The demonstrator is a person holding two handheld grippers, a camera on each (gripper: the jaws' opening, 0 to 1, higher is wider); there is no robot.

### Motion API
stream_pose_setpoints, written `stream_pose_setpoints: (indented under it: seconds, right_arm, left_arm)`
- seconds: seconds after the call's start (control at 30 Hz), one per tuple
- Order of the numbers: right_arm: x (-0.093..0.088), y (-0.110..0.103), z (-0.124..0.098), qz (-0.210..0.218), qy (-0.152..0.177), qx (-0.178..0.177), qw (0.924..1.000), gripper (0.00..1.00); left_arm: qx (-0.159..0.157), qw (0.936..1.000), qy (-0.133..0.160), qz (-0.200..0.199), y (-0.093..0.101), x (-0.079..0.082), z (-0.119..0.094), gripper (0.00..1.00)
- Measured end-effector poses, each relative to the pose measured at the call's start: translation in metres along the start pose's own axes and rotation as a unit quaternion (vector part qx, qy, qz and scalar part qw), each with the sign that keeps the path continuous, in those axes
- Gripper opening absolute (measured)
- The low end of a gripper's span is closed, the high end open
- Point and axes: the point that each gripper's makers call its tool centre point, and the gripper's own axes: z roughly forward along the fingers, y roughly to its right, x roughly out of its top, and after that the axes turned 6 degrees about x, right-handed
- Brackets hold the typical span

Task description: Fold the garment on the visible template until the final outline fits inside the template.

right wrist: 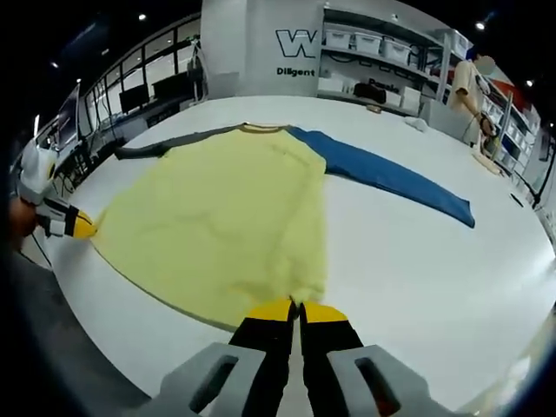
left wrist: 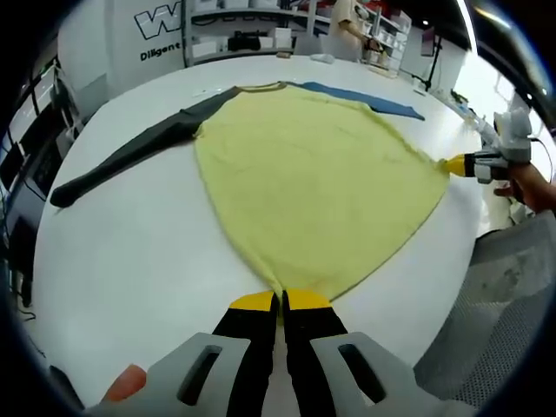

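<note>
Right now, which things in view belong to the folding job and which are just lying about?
Job:
- yellow garment with grey sleeve and blue sleeve
- left gripper, right gripper, both clamped on its hem
- white table

Lying about:
- shelves with bins
- small white item

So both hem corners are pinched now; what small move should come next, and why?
Probably lift both corners and carry the hem toward the collar. The left hand-held gripper and the right hand-held gripper are shut on the hem of the yellow shirt, which lies flat with its grey sleeve and blue sleeve spread out.
</note>
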Motion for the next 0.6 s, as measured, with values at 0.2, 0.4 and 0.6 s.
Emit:
stream_pose_setpoints:
  seconds: [0.2, 0.4, 0.6]
  right_arm:
    - [0.000, -0.005, -0.002, -0.002, 0.000, 0.006, 1.0000, 0.00]
    - [-0.004, -0.010, -0.006, -0.003, -0.003, 0.015, 0.9999, 0.00]
    - [-0.008, -0.015, -0.007, 0.000, -0.007, 0.025, 0.9997, 0.00]
  left_arm:
    - [0.003, 1.0000, -0.002, 0.000, -0.003, -0.002, -0.003, 0.00]
    - [0.001, 1.0000, -0.006, 0.001, -0.003, -0.005, -0.006, 0.00]
    - [-0.001, 0.9999, -0.009, 0.006, -0.003, -0.010, -0.012, 0.00]
